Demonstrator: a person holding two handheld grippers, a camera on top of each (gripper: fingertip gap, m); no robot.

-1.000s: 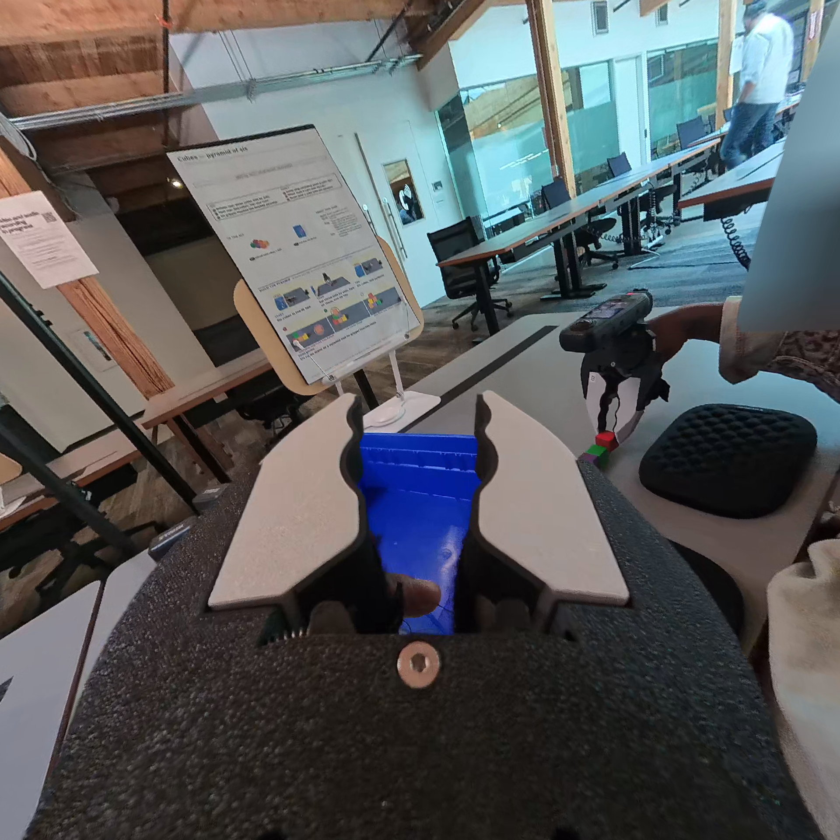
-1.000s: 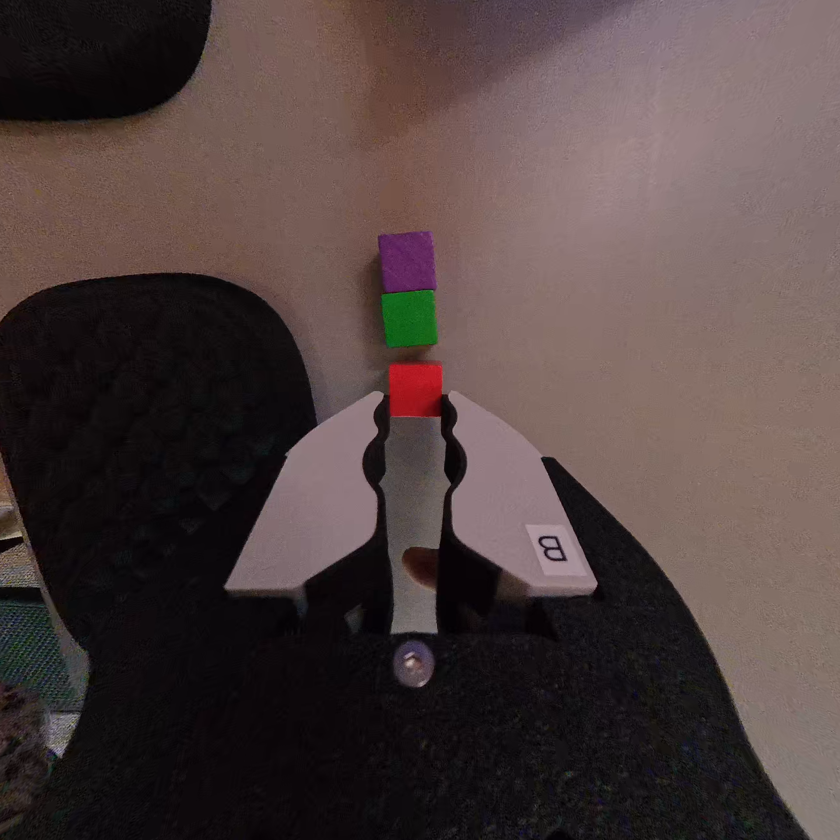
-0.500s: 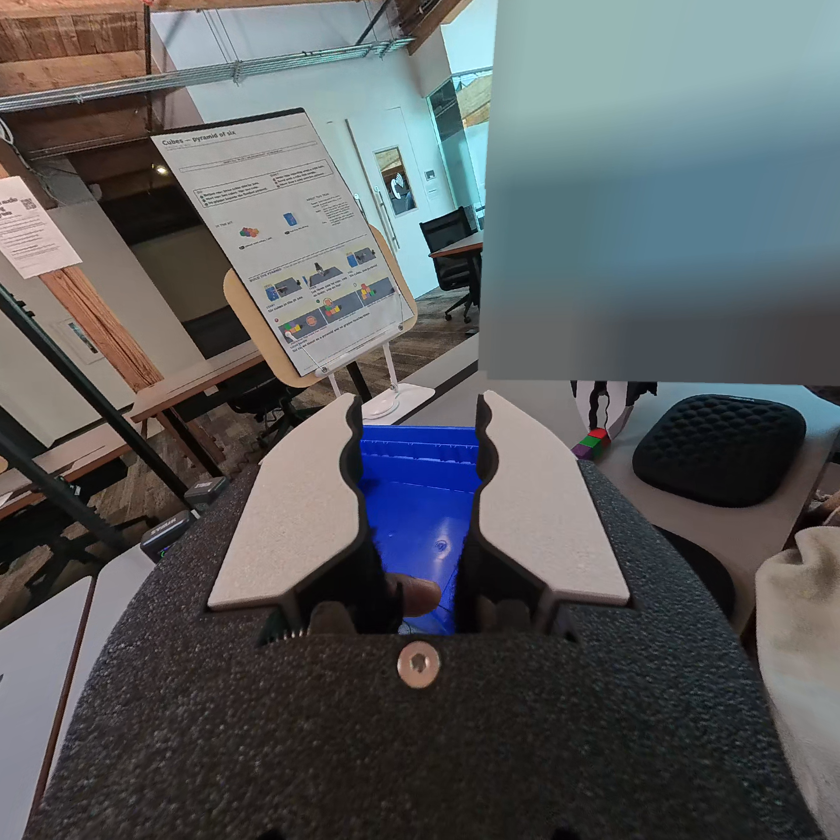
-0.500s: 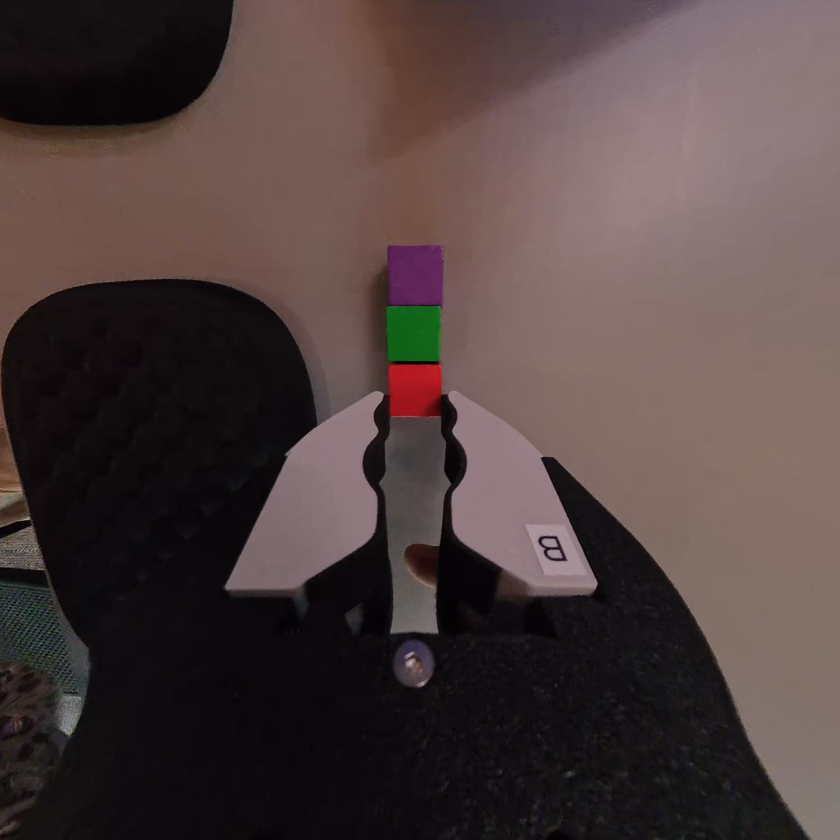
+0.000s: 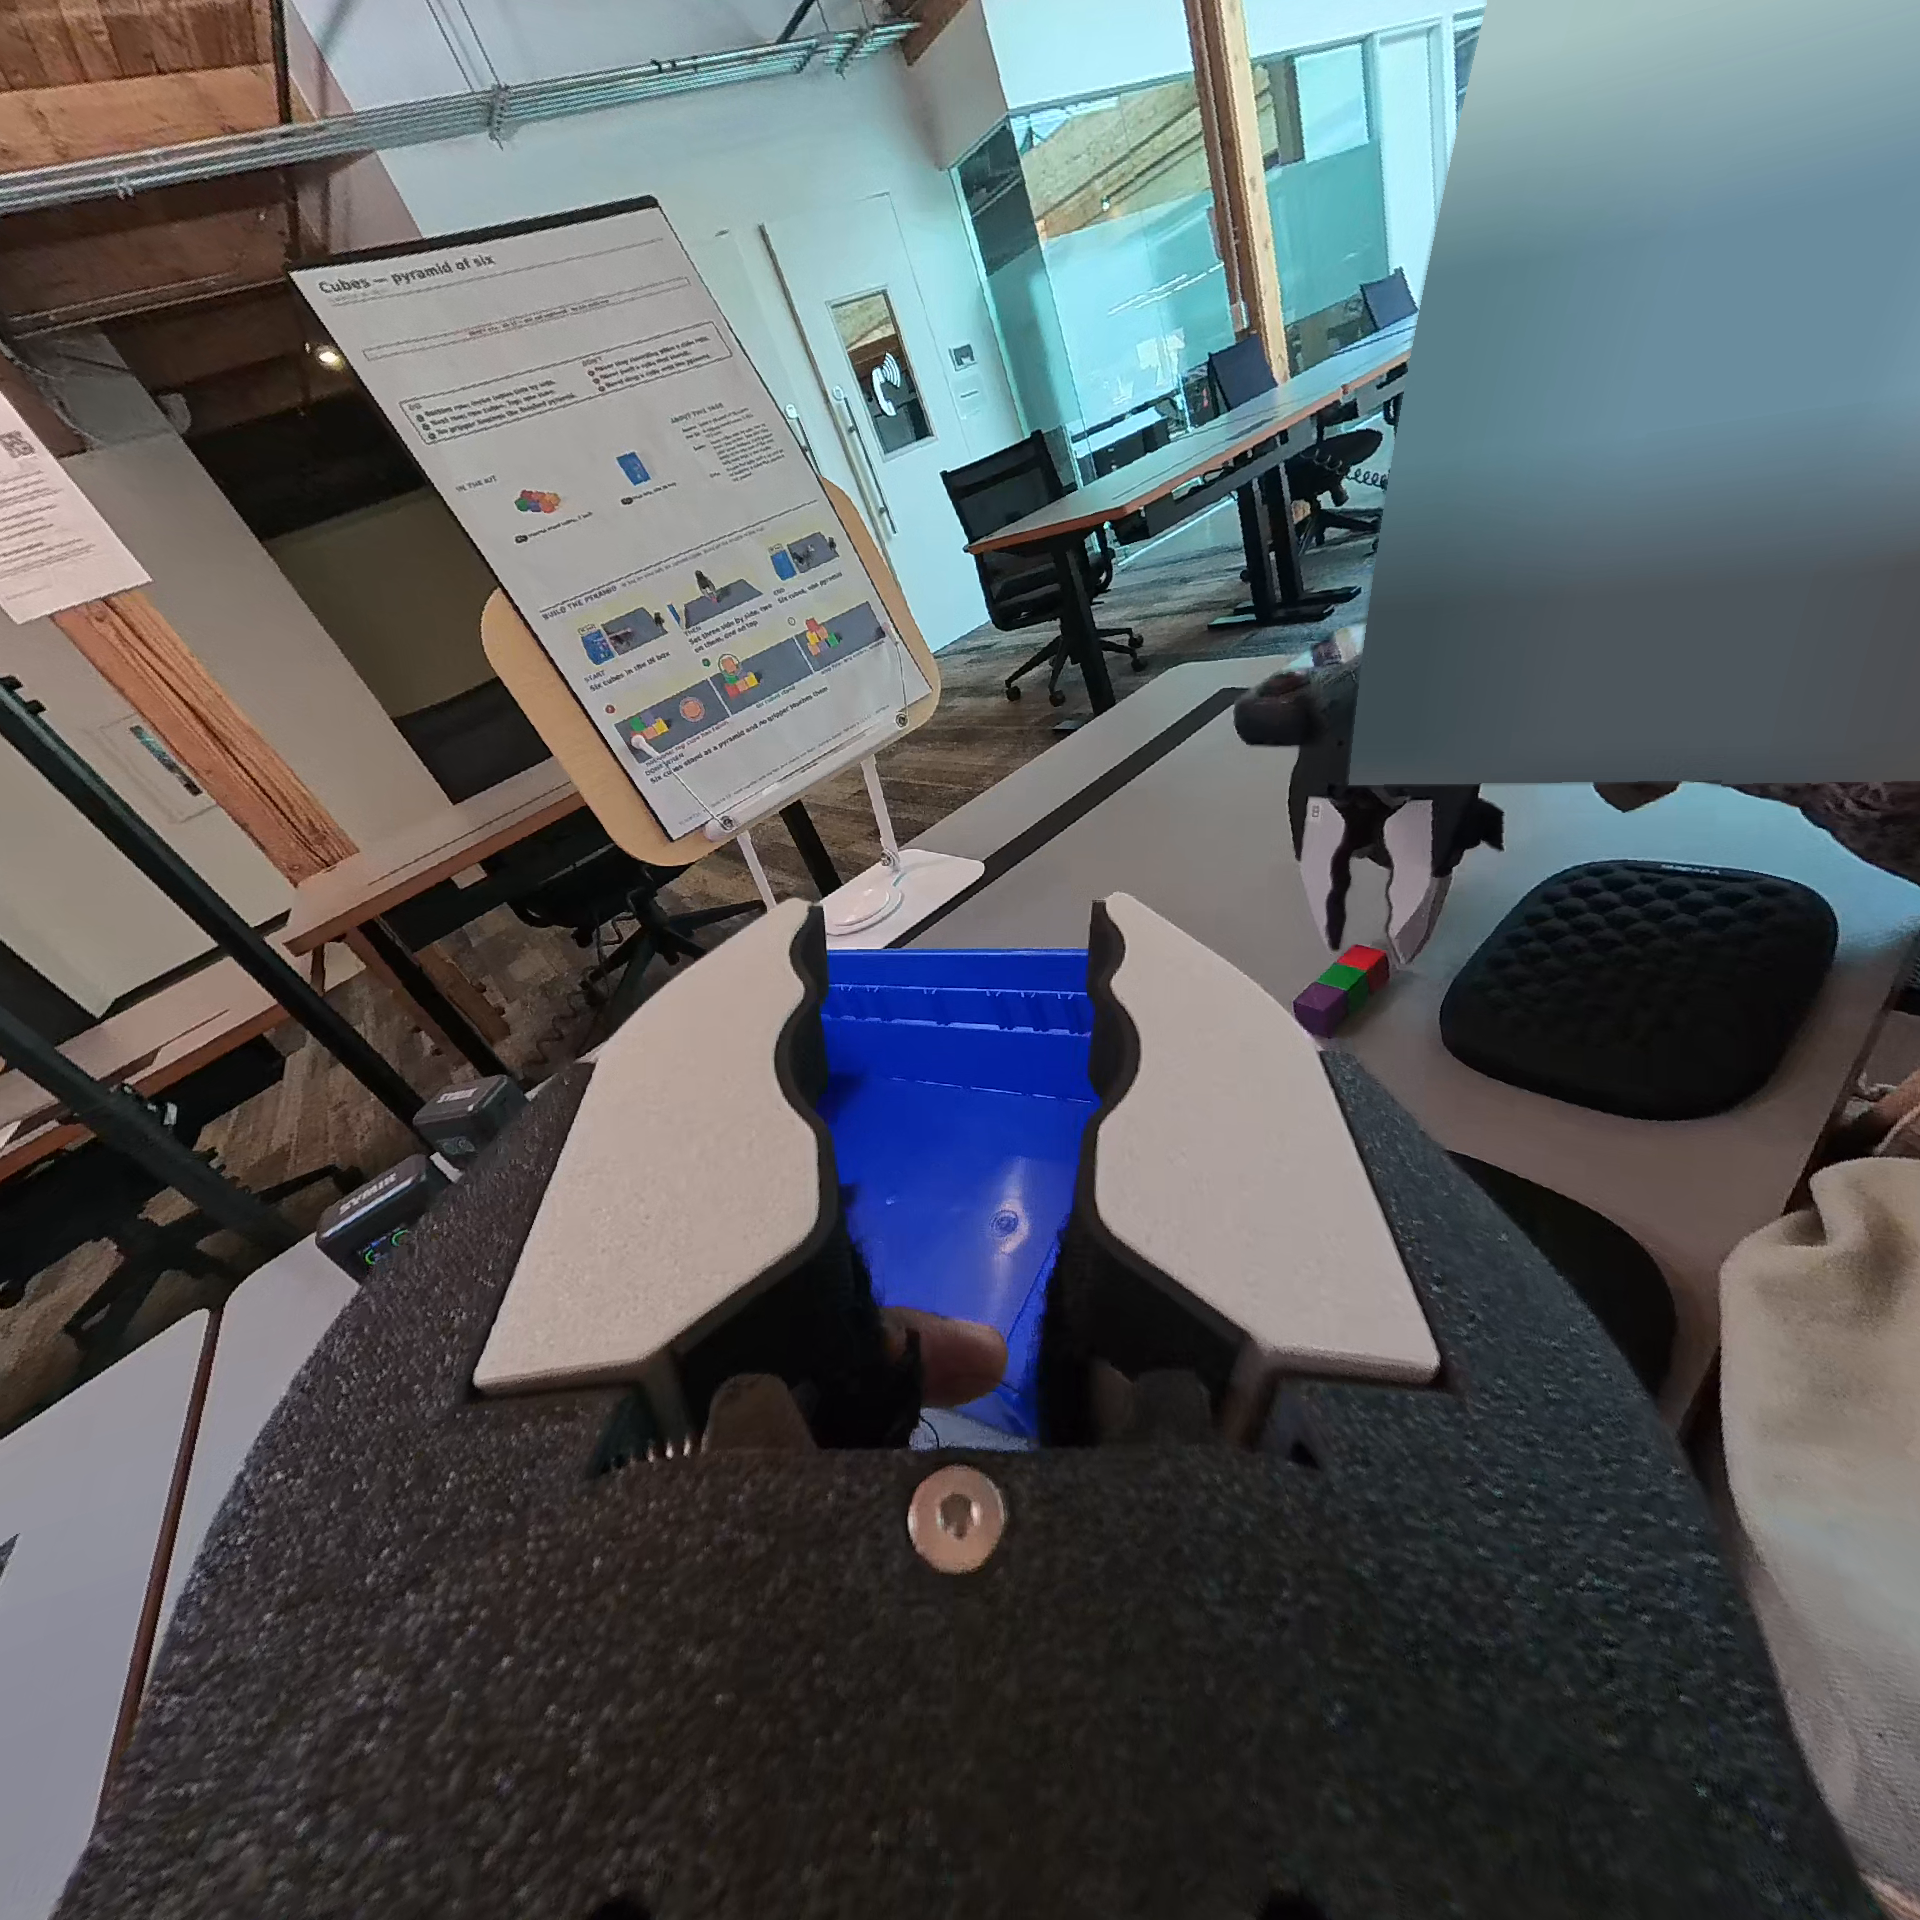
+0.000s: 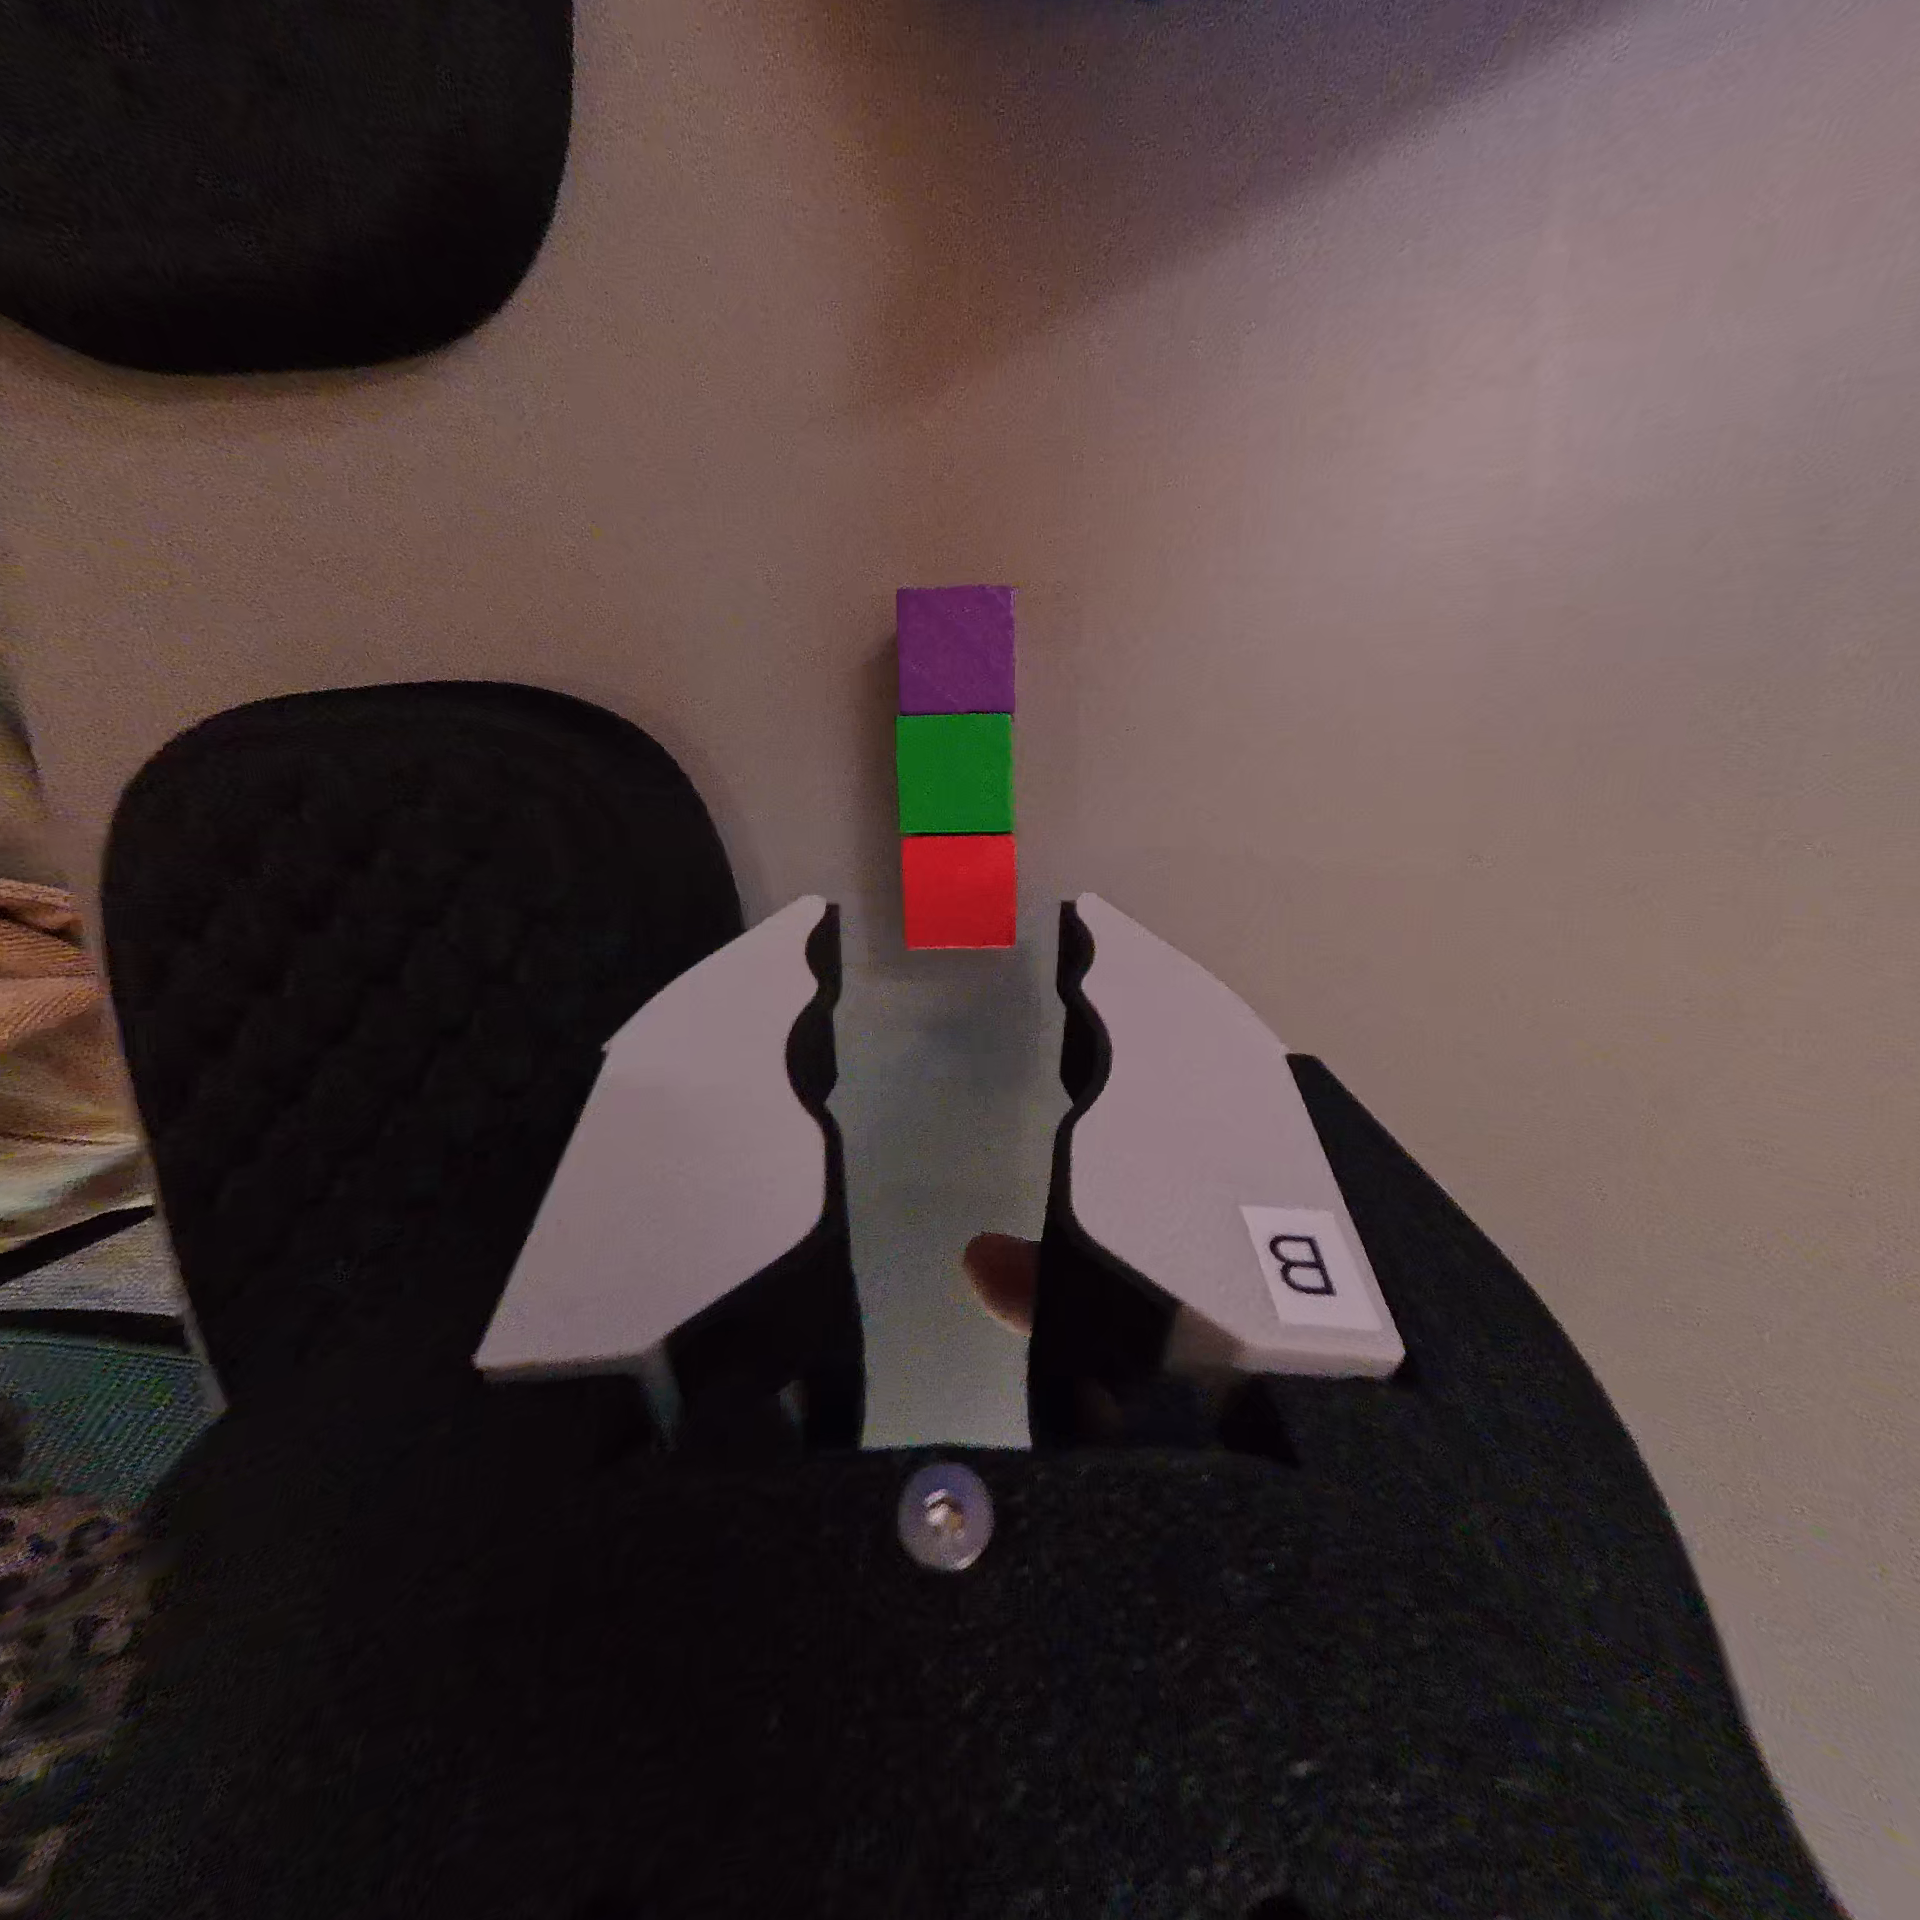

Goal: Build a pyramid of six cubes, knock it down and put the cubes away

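Observation:
A red cube (image 6: 958, 891), a green cube (image 6: 954, 773) and a purple cube (image 6: 955, 648) lie in a straight touching row on the grey table. My right gripper (image 6: 943, 920) is open, its fingertips on either side of the red cube's near end without gripping it. The row also shows in the left wrist view, red cube (image 5: 1363, 961) under the right gripper (image 5: 1369, 940). My left gripper (image 5: 956, 920) is open and empty over a blue bin (image 5: 956, 1101). No cubes show in the visible part of the bin.
Two black cushioned pads (image 6: 416, 997) (image 6: 260, 166) lie on the table left of the row; one also shows in the left wrist view (image 5: 1636, 977). An instruction board on a stand (image 5: 613, 520) stands behind the bin. Office desks and chairs are farther back. The grippers' ends are close to 40 cm from one another.
My right gripper set the red cube down against the green one, opened and drew back slightly. The left gripper stayed open over the bin.

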